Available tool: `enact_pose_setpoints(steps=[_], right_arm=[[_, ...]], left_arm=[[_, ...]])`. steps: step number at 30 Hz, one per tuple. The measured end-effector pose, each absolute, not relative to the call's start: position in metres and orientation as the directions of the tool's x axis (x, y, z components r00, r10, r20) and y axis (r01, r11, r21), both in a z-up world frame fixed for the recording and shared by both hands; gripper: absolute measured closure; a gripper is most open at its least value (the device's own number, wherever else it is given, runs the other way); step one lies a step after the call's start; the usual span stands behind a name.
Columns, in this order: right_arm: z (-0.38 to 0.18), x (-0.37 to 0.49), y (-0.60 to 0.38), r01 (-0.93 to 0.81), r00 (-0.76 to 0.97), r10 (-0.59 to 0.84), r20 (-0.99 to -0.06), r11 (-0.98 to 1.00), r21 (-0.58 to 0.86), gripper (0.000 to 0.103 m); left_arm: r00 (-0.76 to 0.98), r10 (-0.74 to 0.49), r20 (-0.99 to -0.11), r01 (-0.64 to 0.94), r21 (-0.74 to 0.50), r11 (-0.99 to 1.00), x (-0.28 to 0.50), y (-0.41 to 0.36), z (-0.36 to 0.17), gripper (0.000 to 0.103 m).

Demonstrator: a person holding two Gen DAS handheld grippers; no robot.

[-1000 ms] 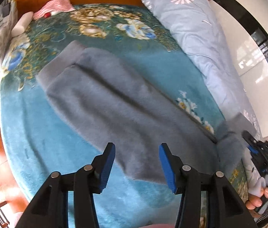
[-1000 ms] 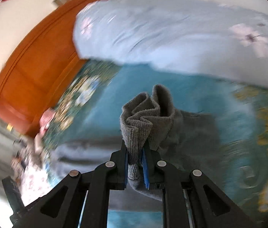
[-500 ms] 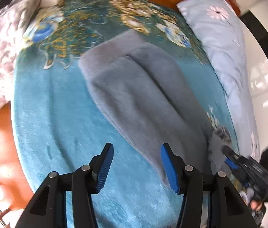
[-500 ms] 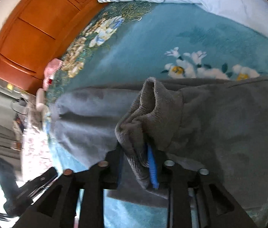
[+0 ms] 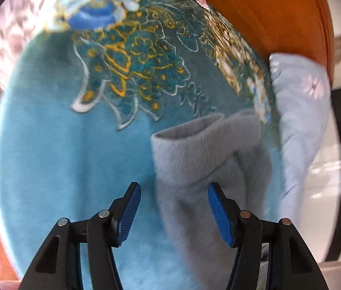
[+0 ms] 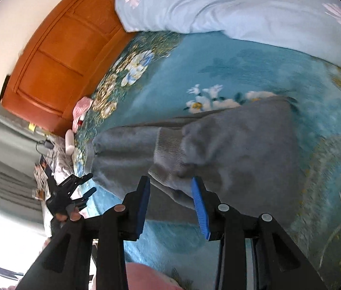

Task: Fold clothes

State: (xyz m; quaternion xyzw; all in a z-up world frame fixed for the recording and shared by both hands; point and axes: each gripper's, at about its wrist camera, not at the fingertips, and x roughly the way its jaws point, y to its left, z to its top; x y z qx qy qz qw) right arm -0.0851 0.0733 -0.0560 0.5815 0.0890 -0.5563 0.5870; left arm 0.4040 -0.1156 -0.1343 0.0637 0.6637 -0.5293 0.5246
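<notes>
Sweater [image 6: 230, 149], one grey piece, lies on the blanket [image 6: 254, 72]; my two grippers, left [image 5: 174, 211] and right [image 6: 171, 203], gape wide over it, holding nothing.

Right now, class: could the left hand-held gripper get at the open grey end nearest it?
Probably yes. The left hand-held gripper is open, the grey garment's open end lies just ahead, partly between its fingers, and nothing covers it on the blue blanket.

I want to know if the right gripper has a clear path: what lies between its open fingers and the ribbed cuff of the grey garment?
Nothing but grey fabric: in the right wrist view, the right gripper hangs open just short of the ribbed cuff of the grey garment.
</notes>
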Motion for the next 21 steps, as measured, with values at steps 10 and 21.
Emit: enact_pose_setpoints(steps=[10, 21], right_arm=[[-0.084, -0.106, 0.113, 0.68, 0.364, -0.523, -0.771, -0.416, 0.603, 0.066], [-0.082, -0.117, 0.138, 0.66, 0.351, -0.545, -0.761, -0.433, 0.614, 0.066]], left_arm=[[-0.43, -0.481, -0.764, 0.673, -0.626, 0.394, 0.387, -0.159, -0.141, 0.043], [-0.276, -0.527, -0.803, 0.882, -0.43, 0.192, 0.322, -0.159, -0.058, 0.085]])
